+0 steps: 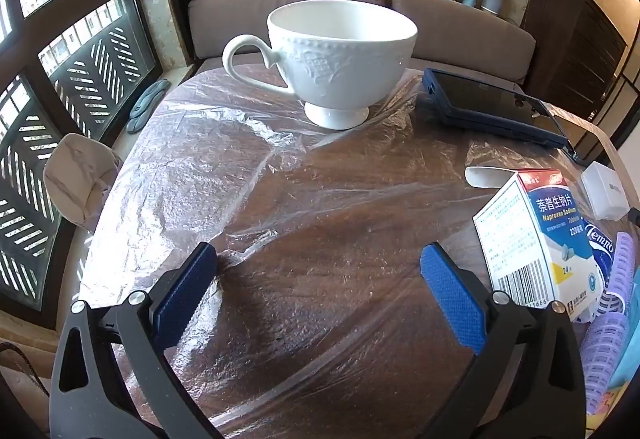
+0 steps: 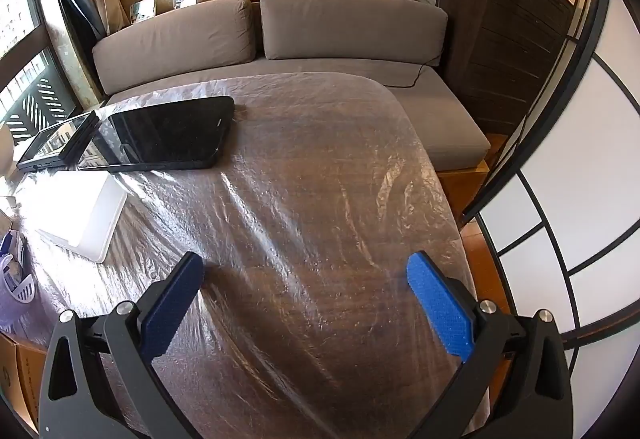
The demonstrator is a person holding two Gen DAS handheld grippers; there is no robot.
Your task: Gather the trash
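While nothing has yet been picked up, the likeliest trash, a medicine box (image 1: 532,239), stands at my left gripper's (image 1: 318,259) three o'clock, untouched. Both it and my right gripper (image 2: 306,271) gape fully wide and empty over the plastic-covered table (image 2: 320,167).

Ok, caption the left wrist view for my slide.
Open left gripper above plastic-covered table, white cup ahead.
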